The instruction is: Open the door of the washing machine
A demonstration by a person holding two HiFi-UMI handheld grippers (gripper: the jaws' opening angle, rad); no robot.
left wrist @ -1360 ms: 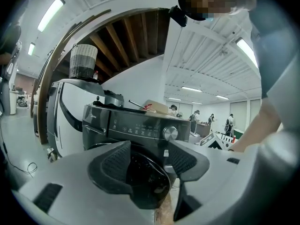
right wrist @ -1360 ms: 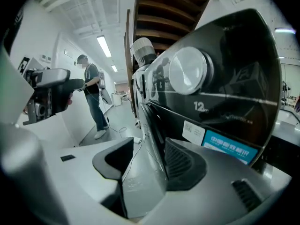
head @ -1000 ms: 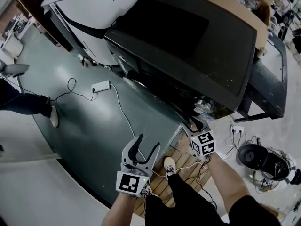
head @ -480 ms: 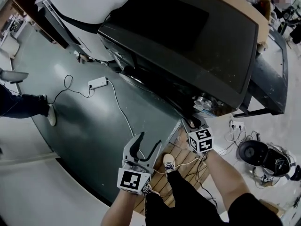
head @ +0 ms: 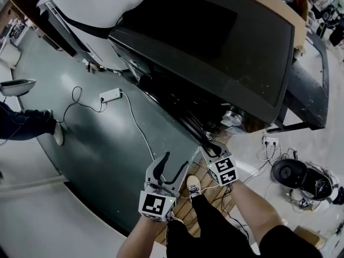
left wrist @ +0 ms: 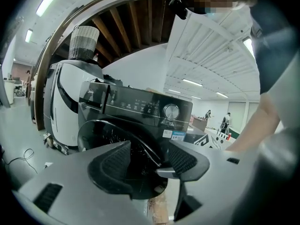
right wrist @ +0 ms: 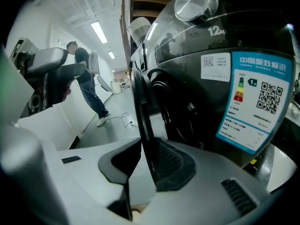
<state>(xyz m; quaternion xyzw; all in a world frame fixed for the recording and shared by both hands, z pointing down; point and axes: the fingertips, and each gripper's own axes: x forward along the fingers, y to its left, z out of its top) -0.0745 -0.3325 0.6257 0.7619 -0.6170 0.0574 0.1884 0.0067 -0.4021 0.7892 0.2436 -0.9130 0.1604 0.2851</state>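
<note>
The dark washing machine (head: 215, 42) fills the upper middle of the head view. Its round glass door (head: 177, 109) stands slightly ajar. My right gripper (head: 207, 144) is at the door's free edge, and its jaws are closing. In the right gripper view the door's edge (right wrist: 143, 111) runs between the two pads of the right gripper (right wrist: 147, 161), which press on it. The drum seal shows behind the door. My left gripper (head: 171, 168) hangs open in front of the door (left wrist: 117, 135), apart from it. Nothing is between the fingers of the left gripper (left wrist: 150, 161).
A white appliance (head: 97, 9) stands to the left of the washer. A power strip with its cable (head: 110, 95) lies on the green floor. A person's leg (head: 27, 125) is at far left. A wooden pallet (head: 188, 208) lies underfoot, and a round black device (head: 293, 176) with cables sits at right.
My right gripper has drawn back from the machine's front, down and to the left, and the door's edge has come out with it. The left gripper has sunk a little.
</note>
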